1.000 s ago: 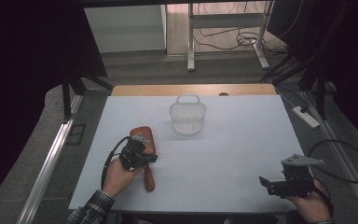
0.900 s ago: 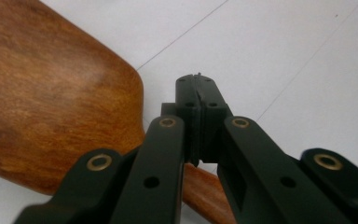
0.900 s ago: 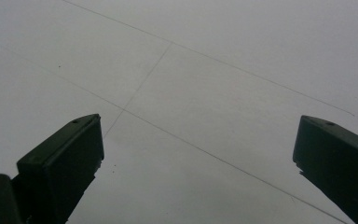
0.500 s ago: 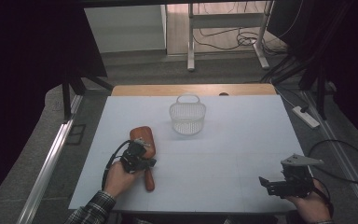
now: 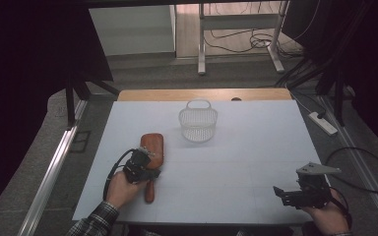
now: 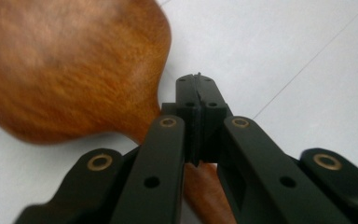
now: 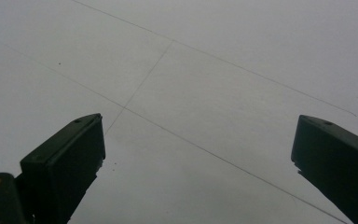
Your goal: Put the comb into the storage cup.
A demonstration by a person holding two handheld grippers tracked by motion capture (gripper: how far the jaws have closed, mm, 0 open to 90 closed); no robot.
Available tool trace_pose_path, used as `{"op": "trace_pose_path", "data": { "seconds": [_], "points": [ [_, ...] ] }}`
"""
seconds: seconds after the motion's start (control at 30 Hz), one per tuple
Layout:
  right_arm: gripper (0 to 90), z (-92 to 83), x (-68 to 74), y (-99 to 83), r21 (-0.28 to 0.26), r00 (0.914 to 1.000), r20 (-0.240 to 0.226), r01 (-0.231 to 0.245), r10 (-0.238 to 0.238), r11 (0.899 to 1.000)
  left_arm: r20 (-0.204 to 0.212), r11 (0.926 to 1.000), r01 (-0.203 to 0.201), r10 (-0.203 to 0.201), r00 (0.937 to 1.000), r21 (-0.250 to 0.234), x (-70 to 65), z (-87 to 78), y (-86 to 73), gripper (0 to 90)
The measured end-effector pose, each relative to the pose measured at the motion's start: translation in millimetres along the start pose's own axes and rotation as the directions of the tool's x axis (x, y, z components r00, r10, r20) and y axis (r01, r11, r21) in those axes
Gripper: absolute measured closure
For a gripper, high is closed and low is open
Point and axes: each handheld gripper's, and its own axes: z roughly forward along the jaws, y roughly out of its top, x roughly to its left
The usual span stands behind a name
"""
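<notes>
The left gripper (image 6: 198, 100), jaws closed together, sits over the wooden paddle's (image 5: 152, 147) neck near the table's (image 5: 256, 147) left edge. The right gripper (image 5: 288, 192) hovers wide open at the front right corner. A wire basket (image 5: 198, 123) stands toward the back edge. No writing is readable.

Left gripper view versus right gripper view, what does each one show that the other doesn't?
The left gripper view alone has the wooden paddle, its neck running under the left tongs, whose jaws are shut. The right gripper view alone has the right tongs with jaws wide open and nothing between them. Both share the white table with thin lines across it.
</notes>
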Motion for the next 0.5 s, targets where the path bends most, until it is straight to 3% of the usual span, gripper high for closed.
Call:
{"op": "trace_pose_path", "data": {
  "seconds": [0.5],
  "points": [
    [2.6, 0.1, 0.2, 0.0, 0.001, 1.0, 0.002, 0.002, -0.002, 1.0, 0.015, 0.9997, 0.013, -0.014, 0.9998, 0.021, 4.8, -6.0, -8.4, 89.0]
  ]
}}
